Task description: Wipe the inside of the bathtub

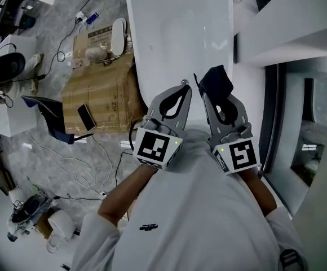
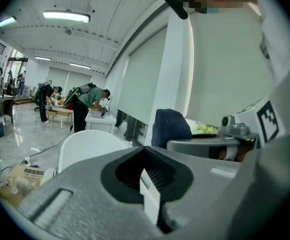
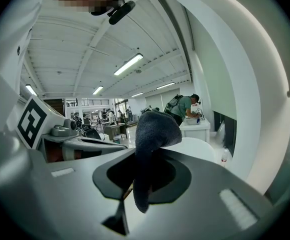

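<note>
Bathtub [image 1: 177, 33] at twelve o'clock, awaiting wiping; right gripper [image 1: 211, 101] clamped on dark cloth [image 1: 215, 82] for that, left gripper [image 1: 181, 92] closed, empty.

Light was bright and even, from ceiling strip lamps [image 2: 66, 16]. Soft glare lay on the white bathtub [image 1: 180, 33] and the glossy floor [image 1: 51, 151]. Both gripper views were fisheye: edges bent, corners black, nearest foreground slightly soft.

Left tool [image 1: 184, 84] jaws together; right tool [image 1: 207, 99] clamping cloth [image 1: 215, 82]; side by side.
</note>
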Motion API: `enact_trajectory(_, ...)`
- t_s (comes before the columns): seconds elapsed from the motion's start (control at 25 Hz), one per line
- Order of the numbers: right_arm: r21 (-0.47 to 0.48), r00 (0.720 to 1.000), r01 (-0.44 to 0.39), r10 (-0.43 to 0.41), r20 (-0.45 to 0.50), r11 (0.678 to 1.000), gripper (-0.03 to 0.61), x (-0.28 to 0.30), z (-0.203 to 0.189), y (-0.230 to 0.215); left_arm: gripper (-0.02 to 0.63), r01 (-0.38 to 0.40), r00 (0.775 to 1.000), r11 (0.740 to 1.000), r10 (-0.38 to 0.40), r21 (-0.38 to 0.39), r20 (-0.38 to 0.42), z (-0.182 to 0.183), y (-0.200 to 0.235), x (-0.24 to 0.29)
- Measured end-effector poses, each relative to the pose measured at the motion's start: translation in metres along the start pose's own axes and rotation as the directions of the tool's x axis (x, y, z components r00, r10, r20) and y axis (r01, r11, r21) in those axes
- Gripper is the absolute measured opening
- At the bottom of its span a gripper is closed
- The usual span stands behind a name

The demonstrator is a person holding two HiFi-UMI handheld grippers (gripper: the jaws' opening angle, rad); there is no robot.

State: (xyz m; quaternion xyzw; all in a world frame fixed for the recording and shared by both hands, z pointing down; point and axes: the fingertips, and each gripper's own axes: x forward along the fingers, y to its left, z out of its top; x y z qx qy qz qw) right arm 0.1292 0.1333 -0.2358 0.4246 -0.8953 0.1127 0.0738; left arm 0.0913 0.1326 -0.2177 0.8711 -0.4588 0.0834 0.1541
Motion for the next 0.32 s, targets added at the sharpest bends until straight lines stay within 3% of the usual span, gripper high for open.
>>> enact_trajectory(0.32, 0.002, 1.0, -0.007, 0.007, -0.001, 1.0, 0.049, 0.0013, 0.0007, 0.0048, -0.005, 0.005, 1.0, 1.0, -0.005, 0.016, 0.003, 0.0046, -0.0003, -0.0035)
